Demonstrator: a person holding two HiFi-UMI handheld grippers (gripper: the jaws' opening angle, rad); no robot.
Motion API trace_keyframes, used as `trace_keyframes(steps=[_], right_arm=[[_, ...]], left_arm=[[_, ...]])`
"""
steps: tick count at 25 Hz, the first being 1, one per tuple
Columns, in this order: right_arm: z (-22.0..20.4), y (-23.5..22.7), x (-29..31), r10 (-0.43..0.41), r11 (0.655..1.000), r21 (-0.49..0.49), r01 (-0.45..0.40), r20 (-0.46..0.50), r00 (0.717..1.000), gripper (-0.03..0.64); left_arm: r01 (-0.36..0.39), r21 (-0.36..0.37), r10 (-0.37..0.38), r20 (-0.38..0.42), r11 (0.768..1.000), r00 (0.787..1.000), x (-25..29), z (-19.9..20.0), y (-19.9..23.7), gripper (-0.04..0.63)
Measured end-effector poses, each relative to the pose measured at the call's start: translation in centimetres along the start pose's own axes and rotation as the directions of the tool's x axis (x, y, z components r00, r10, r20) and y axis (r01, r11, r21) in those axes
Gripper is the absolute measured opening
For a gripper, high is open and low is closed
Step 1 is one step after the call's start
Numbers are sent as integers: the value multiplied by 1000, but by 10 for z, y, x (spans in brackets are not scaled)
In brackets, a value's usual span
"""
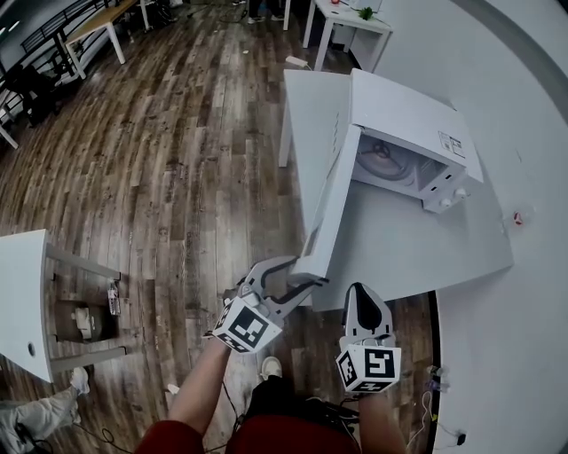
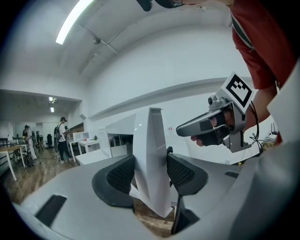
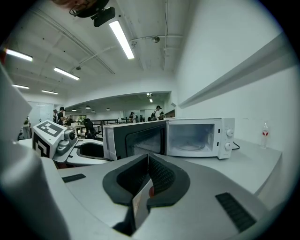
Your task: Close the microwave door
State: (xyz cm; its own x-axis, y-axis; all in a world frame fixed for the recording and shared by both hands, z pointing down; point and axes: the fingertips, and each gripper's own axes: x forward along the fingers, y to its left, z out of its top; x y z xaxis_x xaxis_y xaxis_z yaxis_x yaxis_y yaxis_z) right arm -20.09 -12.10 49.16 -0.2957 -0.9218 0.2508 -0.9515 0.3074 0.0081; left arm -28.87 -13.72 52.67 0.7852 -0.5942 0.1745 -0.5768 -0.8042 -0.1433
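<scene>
The white microwave [image 1: 408, 133] stands on a white table [image 1: 399, 257], its door [image 1: 333, 204] swung wide open toward me. My left gripper [image 1: 302, 277] sits at the door's free lower corner. In the left gripper view the door edge [image 2: 150, 159] stands between the pads [image 2: 123, 174], which press on both faces. My right gripper [image 1: 366, 297] hovers at the table's near edge, right of the door, shut with nothing held. The right gripper view shows its own jaws [image 3: 149, 180] closed, and beyond them the open door [image 3: 136, 140] and the cavity [image 3: 194, 138].
A small bottle [image 1: 517, 217] stands at the table's right edge by the white wall. A low white desk [image 1: 22, 293] is on my left, over wooden floor [image 1: 177, 160]. More desks [image 1: 351, 22] and people stand far off.
</scene>
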Motion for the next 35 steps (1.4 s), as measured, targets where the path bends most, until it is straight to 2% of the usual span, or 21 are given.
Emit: trace_keyframes(steps=[9,21,28,35], right_arm=[[6,-13,-16,-39,999,17,39,24,999,29],[8,-58,-30,-77,994,78,72,66,995,29],[18,-101,-34,-66,995,84,59,91,994,29],[33,-156,-40,-55,996,76,47,110,992,29]], left_arm=[[19,21,-18,-27,1000,999,8,4,-13,216],[63,39,-60,-61,997,996,40,14,-42,183],[14,-17,-15,-55,1000,998,69,26,-62,175],[-111,-59,107,-59,992,993,110,37,-83,170]])
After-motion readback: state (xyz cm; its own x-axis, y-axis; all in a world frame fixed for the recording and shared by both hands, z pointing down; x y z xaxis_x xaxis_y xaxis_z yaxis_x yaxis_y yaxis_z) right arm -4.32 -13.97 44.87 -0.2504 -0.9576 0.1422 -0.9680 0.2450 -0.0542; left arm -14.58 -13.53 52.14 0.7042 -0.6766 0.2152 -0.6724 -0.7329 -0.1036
